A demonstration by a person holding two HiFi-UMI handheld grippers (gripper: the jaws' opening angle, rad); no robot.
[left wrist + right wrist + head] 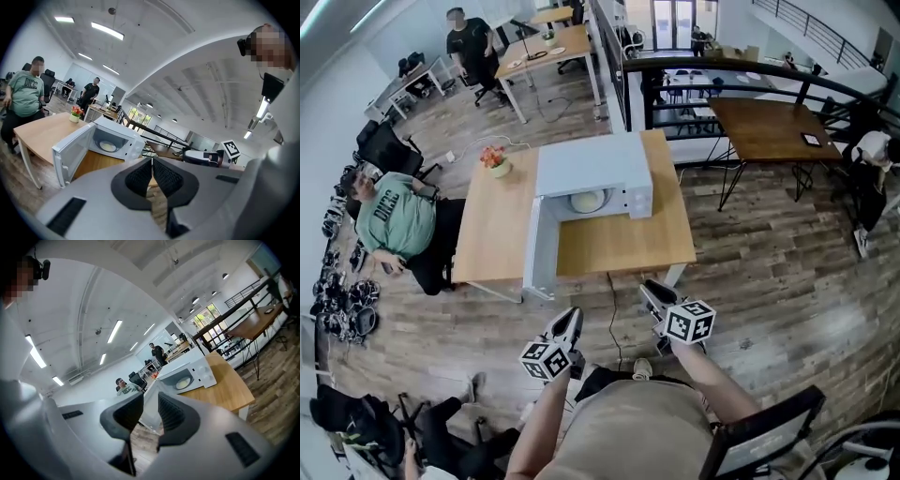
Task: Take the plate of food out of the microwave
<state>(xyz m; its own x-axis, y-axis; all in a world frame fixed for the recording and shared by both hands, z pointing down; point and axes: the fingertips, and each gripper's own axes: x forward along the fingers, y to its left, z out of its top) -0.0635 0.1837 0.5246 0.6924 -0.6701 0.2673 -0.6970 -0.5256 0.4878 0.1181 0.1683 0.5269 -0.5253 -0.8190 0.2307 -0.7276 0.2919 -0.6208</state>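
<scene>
A white microwave (592,164) stands on a wooden table (623,242) with its door (540,248) swung open to the left. Inside lies a pale plate of food (588,200), which shows in the left gripper view as the plate (108,146) and in the right gripper view as the plate (183,383). Both grippers hang in front of the table's near edge, well short of the microwave. My left gripper (570,317) has its pads together (152,161) with nothing in them. My right gripper (651,291) keeps a narrow gap between its pads (151,399), also with nothing in it.
A flower pot (495,161) sits at the table's far left corner. A person in a green shirt (398,216) is seated to the left of the table, and another person (472,42) stands farther back. A second wooden table (769,127) and a black railing (722,66) are at the right.
</scene>
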